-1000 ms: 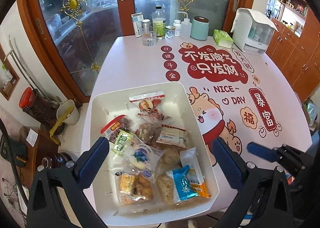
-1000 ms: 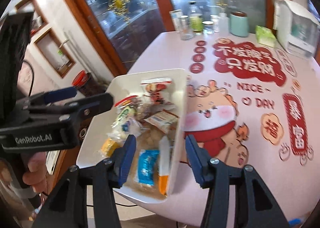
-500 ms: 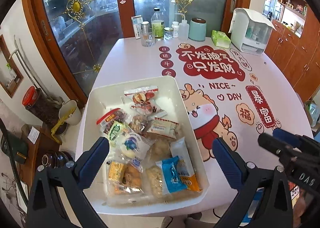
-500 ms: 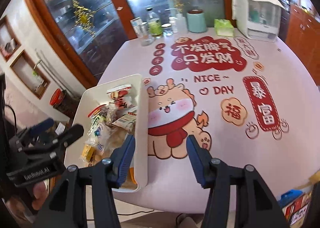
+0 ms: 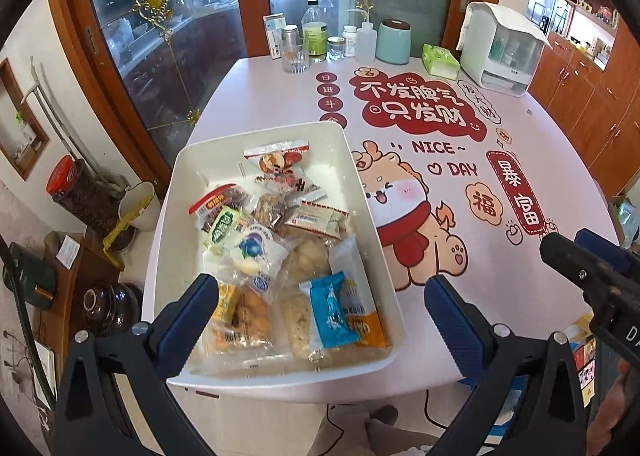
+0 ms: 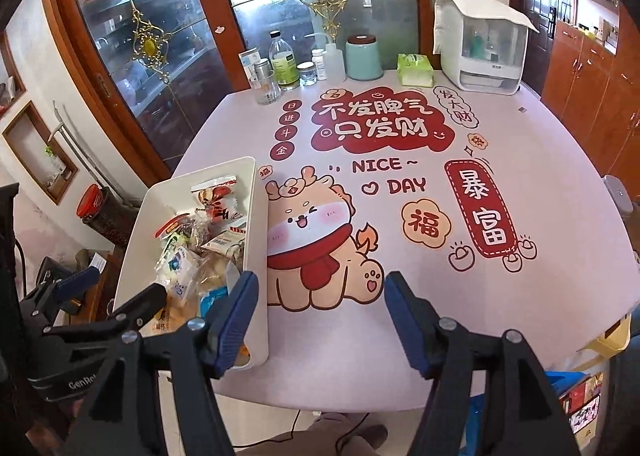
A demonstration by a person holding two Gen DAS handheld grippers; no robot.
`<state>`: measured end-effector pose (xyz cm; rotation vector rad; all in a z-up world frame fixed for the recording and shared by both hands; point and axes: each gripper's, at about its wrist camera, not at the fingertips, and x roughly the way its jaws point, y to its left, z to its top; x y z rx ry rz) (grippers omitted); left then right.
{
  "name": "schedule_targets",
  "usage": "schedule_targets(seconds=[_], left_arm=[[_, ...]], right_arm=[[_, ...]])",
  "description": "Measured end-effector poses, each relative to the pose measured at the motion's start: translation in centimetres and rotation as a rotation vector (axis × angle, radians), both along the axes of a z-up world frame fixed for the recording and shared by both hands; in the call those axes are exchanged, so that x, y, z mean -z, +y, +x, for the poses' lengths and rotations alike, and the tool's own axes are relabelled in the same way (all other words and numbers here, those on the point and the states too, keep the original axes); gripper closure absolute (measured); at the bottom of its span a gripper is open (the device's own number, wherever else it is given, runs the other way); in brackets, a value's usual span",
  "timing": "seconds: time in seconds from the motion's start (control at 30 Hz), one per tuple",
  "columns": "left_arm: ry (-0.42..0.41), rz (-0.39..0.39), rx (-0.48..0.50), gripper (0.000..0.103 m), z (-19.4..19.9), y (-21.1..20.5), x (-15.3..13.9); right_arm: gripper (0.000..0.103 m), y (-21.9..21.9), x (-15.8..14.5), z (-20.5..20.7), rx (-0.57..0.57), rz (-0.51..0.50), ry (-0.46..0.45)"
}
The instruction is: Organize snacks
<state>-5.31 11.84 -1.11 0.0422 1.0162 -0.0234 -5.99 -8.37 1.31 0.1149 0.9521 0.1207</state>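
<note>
A white tray [image 5: 264, 139] sits at the table's front left corner, filled with several wrapped snacks, among them a blue packet [image 5: 330, 310] and a red-and-white packet [image 5: 280, 163]. The tray also shows in the right wrist view [image 6: 258, 240]. My left gripper [image 5: 320, 316] is open and empty, held above the tray's near end. My right gripper [image 6: 320, 316] is open and empty, above the table's front edge just right of the tray. Each gripper shows at the edge of the other's view.
The table wears a pink cloth [image 6: 540, 159] with a red cartoon print. At its far edge stand bottles, a glass [image 5: 295, 57], a teal canister [image 5: 394, 41], a green tissue pack [image 5: 440, 59] and a white dispenser [image 5: 500, 47]. Glass doors stand behind, wooden cabinets right.
Both grippers have drawn back and up from the tray. The right gripper has swung right, from over the tray to over the printed cloth. Both stay open and empty.
</note>
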Motion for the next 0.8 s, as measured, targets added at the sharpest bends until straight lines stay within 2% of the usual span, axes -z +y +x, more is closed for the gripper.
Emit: schedule_targets(seconds=[0.8], left_arm=[[0.020,-0.046,0.061,0.001,-2.1,-2.5,0.3]], right_arm=[[0.036,-0.7,-1.5,-2.1,0.021,-0.051,-0.065]])
